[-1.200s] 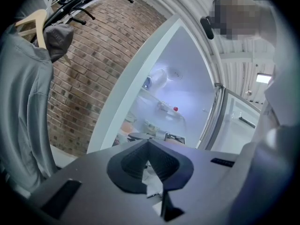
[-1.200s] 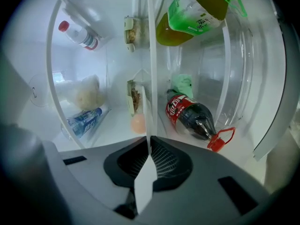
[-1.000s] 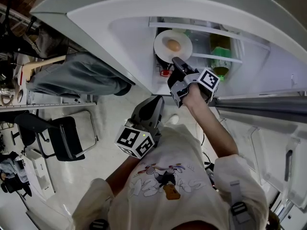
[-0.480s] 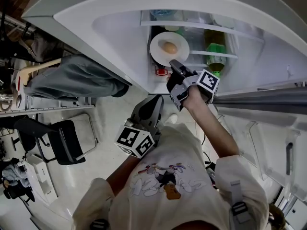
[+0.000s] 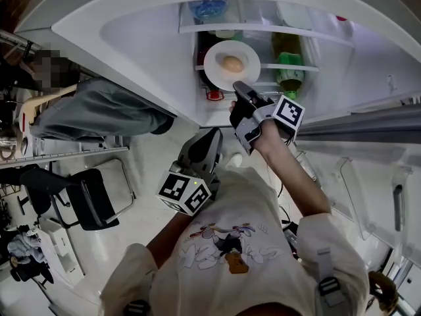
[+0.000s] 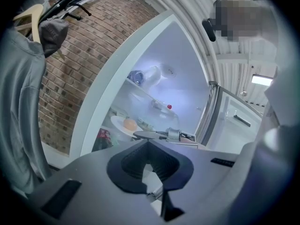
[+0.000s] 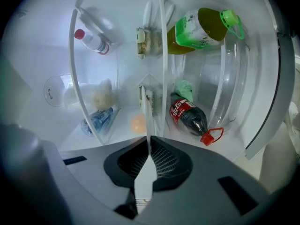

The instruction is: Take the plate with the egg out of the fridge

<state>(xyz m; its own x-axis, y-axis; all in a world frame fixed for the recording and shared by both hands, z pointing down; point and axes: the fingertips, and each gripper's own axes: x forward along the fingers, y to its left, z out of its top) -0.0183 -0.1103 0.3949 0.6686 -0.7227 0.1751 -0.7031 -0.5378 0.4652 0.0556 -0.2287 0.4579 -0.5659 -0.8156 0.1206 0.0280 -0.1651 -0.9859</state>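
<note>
A white plate (image 5: 231, 65) carrying a brown egg (image 5: 231, 63) is held in the open fridge (image 5: 131, 38), in front of its shelves. My right gripper (image 5: 239, 92) is shut on the plate's near rim. In the right gripper view the plate (image 7: 149, 121) shows edge-on as a thin white line running out from between the jaws, with the egg (image 7: 138, 123) to its left. My left gripper (image 5: 210, 139) hangs lower, near my chest, outside the fridge, its jaws together on nothing. The left gripper view shows the plate (image 6: 119, 124) and egg (image 6: 130, 123) beyond the left gripper (image 6: 149, 146).
On the fridge's shelves lie a cola bottle (image 7: 190, 117), a green-capped bottle (image 7: 201, 27) and water bottles (image 7: 91, 40). The fridge door (image 5: 355, 127) stands open at my right. A person in grey (image 5: 99, 110) and a black chair (image 5: 92, 193) are at my left.
The head view has tilted, showing more of the fridge's upper shelves. The right gripper keeps its hold on the plate and has shifted slightly left. The left gripper has barely moved.
</note>
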